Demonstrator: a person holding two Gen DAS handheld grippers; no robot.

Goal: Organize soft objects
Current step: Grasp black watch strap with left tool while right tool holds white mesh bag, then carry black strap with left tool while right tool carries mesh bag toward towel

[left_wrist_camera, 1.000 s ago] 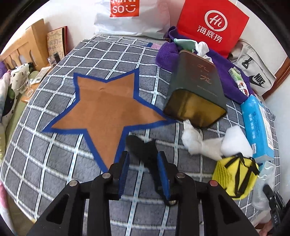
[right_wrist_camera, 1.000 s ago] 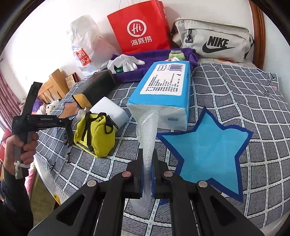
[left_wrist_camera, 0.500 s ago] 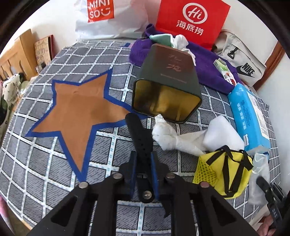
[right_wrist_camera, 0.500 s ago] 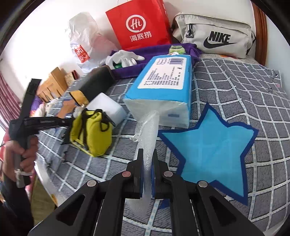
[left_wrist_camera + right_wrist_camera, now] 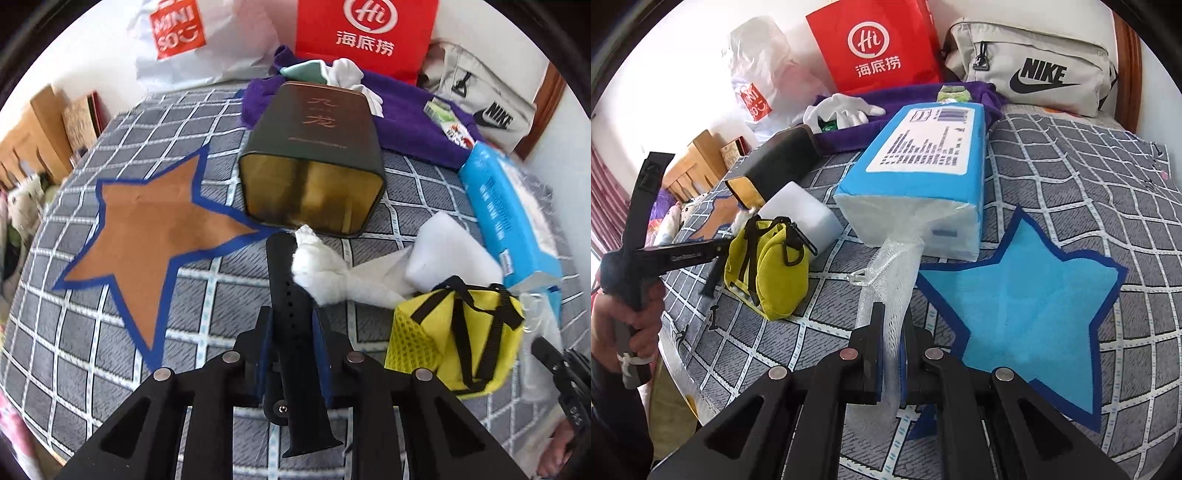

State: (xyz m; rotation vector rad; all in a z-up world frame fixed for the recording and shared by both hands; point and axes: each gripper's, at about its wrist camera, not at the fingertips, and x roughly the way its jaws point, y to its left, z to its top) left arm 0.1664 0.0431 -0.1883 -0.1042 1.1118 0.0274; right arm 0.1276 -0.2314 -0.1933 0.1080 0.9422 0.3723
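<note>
Black rubber, a watch strap [image 5: 286, 295] sits clamped in the left gripper [image 5: 291, 328], its tip pointing toward twelve o'clock at the dark tin [image 5: 314, 162], the brown star [image 5: 147, 229] at ten o'clock. The right gripper [image 5: 891, 332] pinches white mesh netting [image 5: 890, 280]; the blue star [image 5: 1034, 306] lies at two o'clock.

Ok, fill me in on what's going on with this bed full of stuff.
A person is sorting soft items on a checked bedspread, one handheld gripper in each hand. The left gripper is shut on a black watch strap, beside the brown star and a crumpled white tissue. The right gripper is shut on a white mesh sleeve, next to the blue star and the blue tissue pack. A yellow pouch lies between them, untouched.
</note>
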